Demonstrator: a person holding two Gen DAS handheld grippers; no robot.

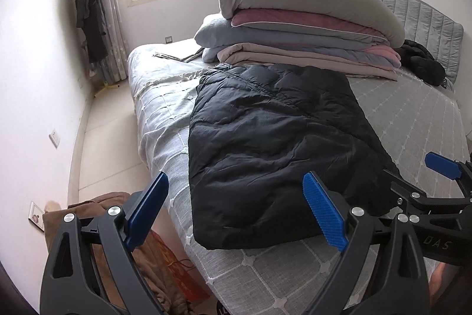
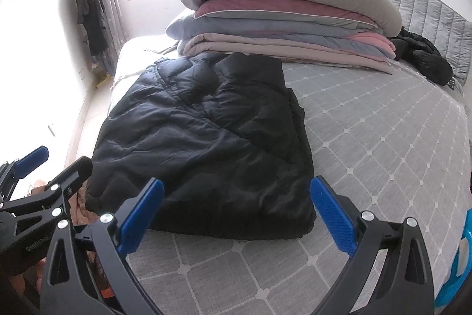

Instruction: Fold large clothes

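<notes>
A black padded coat (image 1: 265, 143) lies folded into a long rectangle on the grey quilted bed (image 1: 413, 120), its near end close to the bed's front edge. My left gripper (image 1: 236, 211) hangs open just in front of the coat's near left corner, holding nothing. In the right wrist view the same black coat (image 2: 206, 143) fills the middle, and my right gripper (image 2: 236, 214) is open just short of its near edge, empty. Each view shows the other gripper at its side: the right gripper (image 1: 442, 182), the left gripper (image 2: 44, 167).
A tall stack of folded quilts (image 1: 295, 28) sits at the bed's far end, with another black garment (image 1: 421, 61) beside the grey headboard (image 1: 413, 16). Brown clothing (image 1: 118, 226) lies on the floor left of the bed. Dark clothes (image 1: 91, 19) hang by the curtain. A blue object (image 2: 457, 270) shows at right.
</notes>
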